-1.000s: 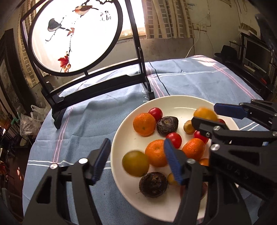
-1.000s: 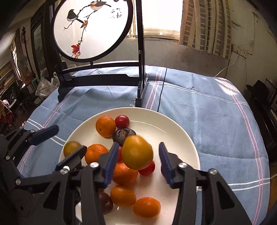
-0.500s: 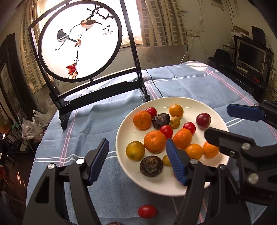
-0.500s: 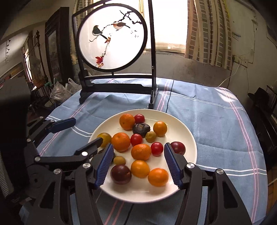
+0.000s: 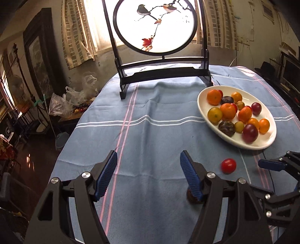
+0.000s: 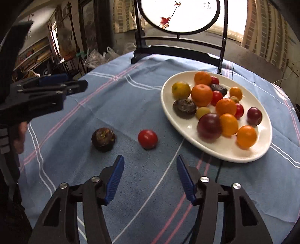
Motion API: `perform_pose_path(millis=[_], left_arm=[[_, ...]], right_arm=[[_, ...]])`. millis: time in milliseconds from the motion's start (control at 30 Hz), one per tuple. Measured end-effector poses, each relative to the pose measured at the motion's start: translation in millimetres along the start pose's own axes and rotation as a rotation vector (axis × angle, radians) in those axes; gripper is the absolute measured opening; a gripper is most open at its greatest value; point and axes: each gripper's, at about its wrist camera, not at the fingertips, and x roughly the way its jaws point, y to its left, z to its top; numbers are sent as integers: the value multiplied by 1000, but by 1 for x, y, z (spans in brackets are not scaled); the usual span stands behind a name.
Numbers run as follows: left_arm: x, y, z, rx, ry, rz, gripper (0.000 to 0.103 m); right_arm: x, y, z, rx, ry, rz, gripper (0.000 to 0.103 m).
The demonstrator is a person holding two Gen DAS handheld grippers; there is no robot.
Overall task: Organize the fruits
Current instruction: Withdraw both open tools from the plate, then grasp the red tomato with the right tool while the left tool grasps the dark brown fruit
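Observation:
A white oval plate (image 5: pixel 266 145) (image 6: pixel 221 150) holds several oranges, tomatoes, plums and dark round fruits. A red tomato (image 5: pixel 228 165) (image 6: pixel 147 139) and a dark brown fruit (image 6: pixel 103 139) lie loose on the blue cloth in front of the plate. The dark fruit is mostly hidden behind my left gripper's right finger in the left wrist view (image 5: pixel 191 197). My left gripper (image 5: pixel 148 173) is open and empty over bare cloth. My right gripper (image 6: pixel 150 177) is open and empty, just short of the tomato.
A black stand with a round painted screen (image 5: pixel 155 26) (image 6: pixel 178 15) stands at the table's far side. The blue striped tablecloth (image 5: pixel 150 120) covers the round table. Bags and furniture lie beyond the left edge.
Both grippers have pulled back from the plate and swung left. The right gripper let go of the orange-yellow fruit it held; it now lies in the plate. Loose tomato and dark fruit came into view.

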Motion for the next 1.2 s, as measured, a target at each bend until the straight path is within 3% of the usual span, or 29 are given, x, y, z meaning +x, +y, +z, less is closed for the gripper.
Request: perform_pose_path(millis=[133,267,333,400,733,800,833,867,1033,1200], left_arm=[[0,-2,-21,68,17,-22,68],[3,-15,-35,106,38,-92,68],[6,-24,-38,122,47,-143,68],[8,-35,-42,151,53,-166,71],[30,-68,-45,173,107,-206,70],[37,-73,-45,182,130,-203,56],[42,-74,-46,179,158,-199,42],[44,-73,-46,165,166,-199,42],[28,-73,-42,153,128,-170,41],[-7,-88,-17,151,0,-110,41]], right_arm=[[24,5,10,-11,27,-23,50],[38,5,20,-12,39,-18,49],[44,3,23,-14,57,-11,32],[45,3,24,-28,56,0,27],[16,-12,5,-5,34,2,26],[11,-14,1,6,31,8,26],[9,-16,0,11,27,8,26],[5,-17,-2,15,18,5,26],[-17,-20,-12,10,-13,2,26],[-51,-27,-7,31,-102,6,26]])
